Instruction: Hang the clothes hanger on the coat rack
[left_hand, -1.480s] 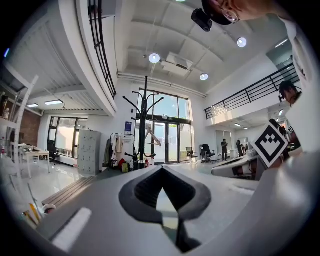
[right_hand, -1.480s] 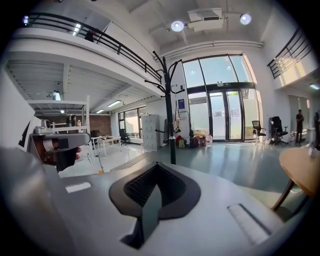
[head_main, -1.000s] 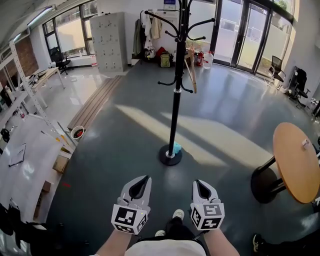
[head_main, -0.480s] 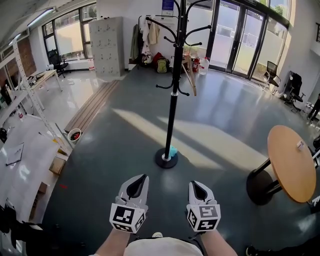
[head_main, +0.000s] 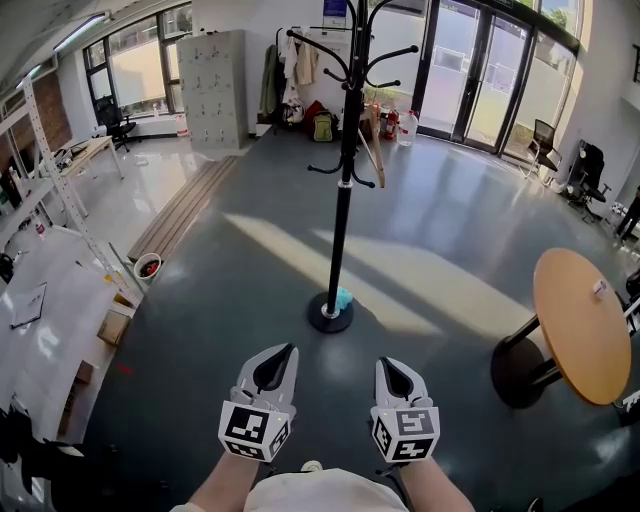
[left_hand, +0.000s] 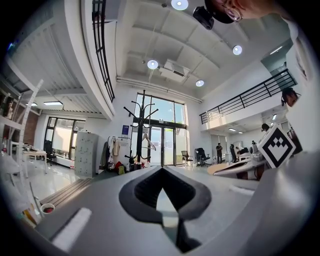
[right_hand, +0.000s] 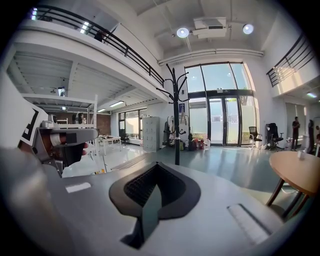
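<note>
left tongs (head_main: 281, 356): closed, empty, level | right tongs (head_main: 390, 366): closed, empty, alongside

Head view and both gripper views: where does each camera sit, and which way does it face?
Head view: on the person's head, facing forward and steeply down at the coat rack; shows forearms, left gripper, right gripper.
Left gripper view: on the left gripper, looking along its shut jaws at the coat rack; right gripper at right edge.
Right gripper view: on the right gripper, along its shut jaws at the coat rack; left gripper at left edge.
All three share the coat rack.
</note>
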